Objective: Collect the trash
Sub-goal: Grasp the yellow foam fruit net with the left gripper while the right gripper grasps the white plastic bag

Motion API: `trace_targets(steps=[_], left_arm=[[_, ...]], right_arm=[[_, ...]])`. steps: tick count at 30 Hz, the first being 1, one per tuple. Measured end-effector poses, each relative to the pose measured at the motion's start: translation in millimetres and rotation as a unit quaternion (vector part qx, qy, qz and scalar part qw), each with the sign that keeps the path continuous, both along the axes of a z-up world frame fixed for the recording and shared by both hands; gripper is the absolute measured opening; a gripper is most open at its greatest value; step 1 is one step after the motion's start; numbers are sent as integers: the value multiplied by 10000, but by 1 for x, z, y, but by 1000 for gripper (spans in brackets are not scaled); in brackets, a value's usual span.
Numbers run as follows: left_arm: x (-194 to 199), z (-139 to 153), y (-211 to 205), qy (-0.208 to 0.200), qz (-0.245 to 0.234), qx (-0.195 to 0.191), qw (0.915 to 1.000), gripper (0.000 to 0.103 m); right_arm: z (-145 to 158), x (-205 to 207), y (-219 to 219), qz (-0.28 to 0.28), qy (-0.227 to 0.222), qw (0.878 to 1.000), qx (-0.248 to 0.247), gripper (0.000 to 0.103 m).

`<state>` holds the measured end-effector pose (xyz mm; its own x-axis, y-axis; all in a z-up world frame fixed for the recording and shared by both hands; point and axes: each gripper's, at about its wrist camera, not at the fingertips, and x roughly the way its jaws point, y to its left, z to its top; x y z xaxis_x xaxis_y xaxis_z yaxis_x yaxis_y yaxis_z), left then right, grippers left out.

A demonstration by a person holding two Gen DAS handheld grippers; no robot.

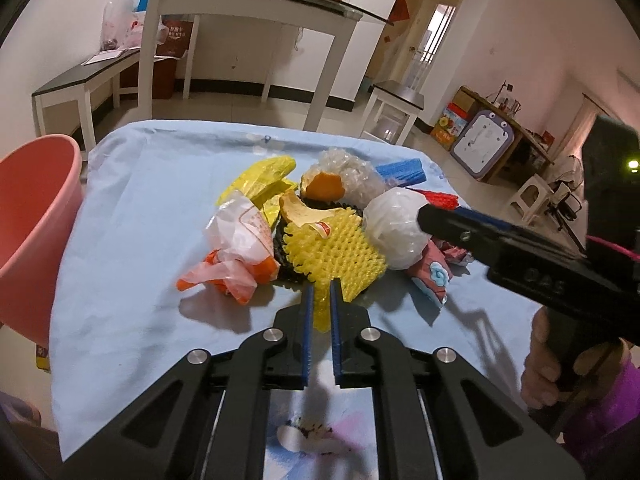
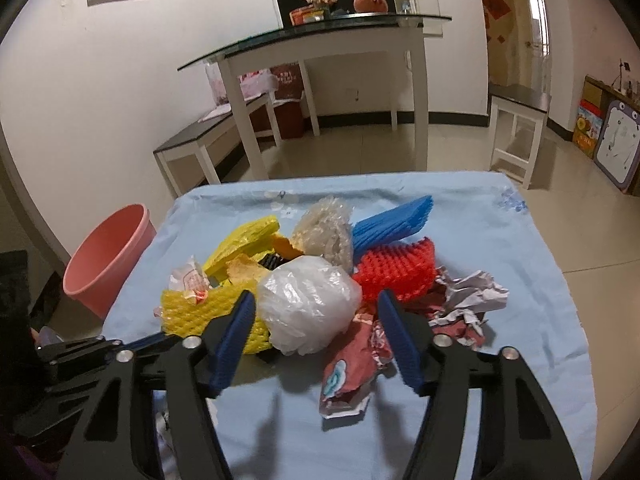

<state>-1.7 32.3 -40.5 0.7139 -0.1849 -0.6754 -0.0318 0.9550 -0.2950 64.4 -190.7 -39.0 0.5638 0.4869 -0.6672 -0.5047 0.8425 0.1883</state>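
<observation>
Your left gripper (image 1: pixel 320 292) had its jaws clamped on the near edge of the yellow foam net (image 1: pixel 332 256), ready for lifting to the pink bin (image 1: pixel 36 216); your right gripper (image 2: pixel 316 304) stood apart, straddling the white plastic ball (image 2: pixel 308 304) without pressing it.

Right gripper (image 2: pixel 316 312) over trash pile on blue cloth (image 2: pixel 500 248), jaws apart around white plastic bag ball (image 2: pixel 308 300), pads not pressing. Yellow foam net (image 2: pixel 192 312) just left, red foam net (image 2: pixel 396 268) behind, pink bucket (image 2: pixel 108 256) far left.
</observation>
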Motion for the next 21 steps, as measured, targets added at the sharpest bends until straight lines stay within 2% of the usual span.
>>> trace_targets(steps=[6,8,10,14,21], left_arm=[[-12,4,8,-117,46,-24,9999,7],[-16,6,10,-165,65,-29,9998,7],[-20,8,11,-209,82,-32,9997,7],[-29,14,16,-334,117,-55,9994,7],[-44,35,27,-678,316,6,9972,7]], right_arm=[[-12,7,9,21,358,9994,-28,41],[-11,5,9,6,348,9994,-44,27],[-8,2,8,-3,286,9996,-49,19],[1,-7,8,16,100,9999,-83,12],[29,-26,20,208,-357,9991,-30,12]])
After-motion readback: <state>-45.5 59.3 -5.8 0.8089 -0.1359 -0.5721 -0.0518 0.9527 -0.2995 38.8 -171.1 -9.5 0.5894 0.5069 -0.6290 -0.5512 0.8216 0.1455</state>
